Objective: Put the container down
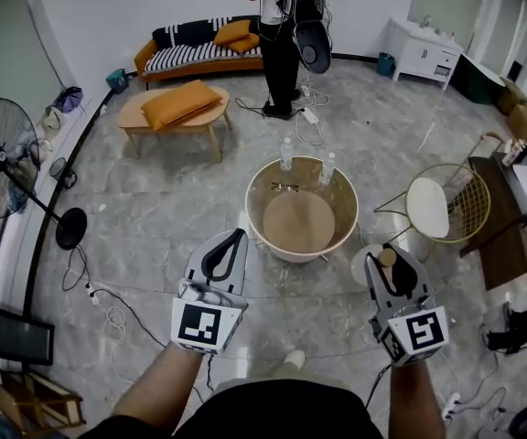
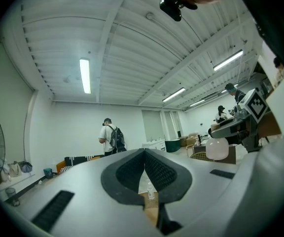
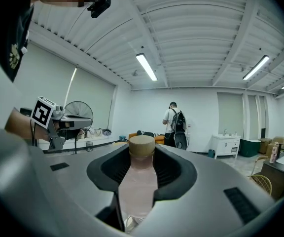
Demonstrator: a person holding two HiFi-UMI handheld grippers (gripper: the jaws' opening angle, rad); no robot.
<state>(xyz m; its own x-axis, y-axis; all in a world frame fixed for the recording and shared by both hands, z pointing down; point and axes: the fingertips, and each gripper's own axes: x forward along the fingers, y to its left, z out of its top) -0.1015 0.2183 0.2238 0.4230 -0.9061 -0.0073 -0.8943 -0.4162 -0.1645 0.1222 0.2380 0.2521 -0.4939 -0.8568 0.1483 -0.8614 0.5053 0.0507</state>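
The container (image 1: 371,263) is a frosted, pinkish-white bottle with a round cork lid (image 3: 141,144). My right gripper (image 1: 390,271) is shut on it, the pads (image 3: 169,169) pressing its neck from both sides, lid up between the tips. It hangs in the air over the floor, just right of the round table (image 1: 257,216). In the left gripper view the container (image 2: 217,148) shows at the right. My left gripper (image 1: 236,240) hovers near the table's front left rim. Its jaws are shut, with nothing between them.
On the round table stand two small bottles (image 1: 286,154) (image 1: 328,167) and a pair of glasses (image 1: 285,187). A wire chair (image 1: 446,204) is at the right. A person with a backpack (image 1: 282,35) stands behind. A fan (image 1: 7,158) and floor cables (image 1: 108,305) lie left.
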